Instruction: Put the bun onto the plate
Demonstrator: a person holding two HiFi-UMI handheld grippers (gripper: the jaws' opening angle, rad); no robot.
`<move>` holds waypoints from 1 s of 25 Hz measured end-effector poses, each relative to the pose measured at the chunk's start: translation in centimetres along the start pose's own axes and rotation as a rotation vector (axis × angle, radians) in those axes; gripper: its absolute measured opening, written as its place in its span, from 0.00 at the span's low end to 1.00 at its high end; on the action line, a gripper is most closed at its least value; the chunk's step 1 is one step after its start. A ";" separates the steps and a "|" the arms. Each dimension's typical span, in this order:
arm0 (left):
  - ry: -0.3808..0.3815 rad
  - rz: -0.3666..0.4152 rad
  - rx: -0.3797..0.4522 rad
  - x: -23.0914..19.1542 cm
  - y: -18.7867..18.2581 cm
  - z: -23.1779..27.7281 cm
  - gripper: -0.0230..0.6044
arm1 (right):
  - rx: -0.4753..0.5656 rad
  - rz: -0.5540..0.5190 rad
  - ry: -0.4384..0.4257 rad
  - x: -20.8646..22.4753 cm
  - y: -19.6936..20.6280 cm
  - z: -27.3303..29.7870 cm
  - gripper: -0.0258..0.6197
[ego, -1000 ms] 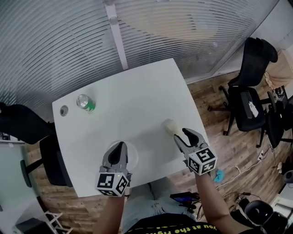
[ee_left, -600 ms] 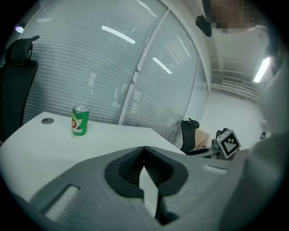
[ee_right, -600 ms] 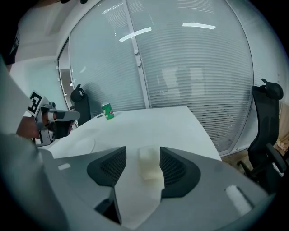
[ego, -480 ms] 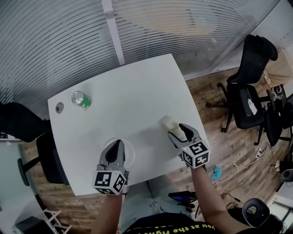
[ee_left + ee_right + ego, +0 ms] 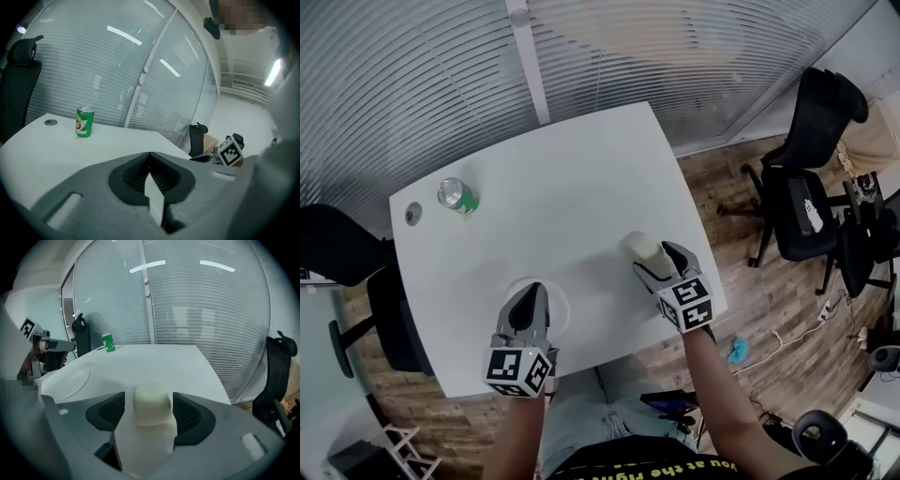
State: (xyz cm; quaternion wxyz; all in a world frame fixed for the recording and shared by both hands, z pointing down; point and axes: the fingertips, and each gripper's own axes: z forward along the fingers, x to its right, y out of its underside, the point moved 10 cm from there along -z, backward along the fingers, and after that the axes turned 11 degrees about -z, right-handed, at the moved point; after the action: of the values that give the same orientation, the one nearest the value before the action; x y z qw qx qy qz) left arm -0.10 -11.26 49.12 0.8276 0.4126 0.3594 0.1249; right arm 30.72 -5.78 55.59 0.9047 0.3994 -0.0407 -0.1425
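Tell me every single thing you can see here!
table: one, white, in the middle
bun: one, cream, on the table near its right edge
plate: one, white, at the table's near edge
soda can: one, green, upright at the far left corner
office chairs: several, black, on the wood floor
left gripper: one, grey, shut, over the plate
right gripper: one, grey, jaws just opening, either side of the bun, not pressing it
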 end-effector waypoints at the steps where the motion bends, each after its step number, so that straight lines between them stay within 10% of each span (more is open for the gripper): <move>1: -0.003 -0.002 0.002 -0.1 0.0 0.0 0.04 | -0.006 -0.006 0.000 0.0 0.0 0.2 0.55; 25: -0.033 -0.002 0.015 -0.5 0.1 -0.2 0.04 | -0.101 -0.100 -0.032 0.4 -0.5 3.0 0.54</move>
State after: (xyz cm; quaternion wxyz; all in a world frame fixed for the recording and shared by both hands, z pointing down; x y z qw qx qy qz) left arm -0.64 -11.31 49.38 0.8305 0.4204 0.3469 0.1144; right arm 30.43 -8.34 57.19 0.9146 0.3527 -0.0279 -0.1957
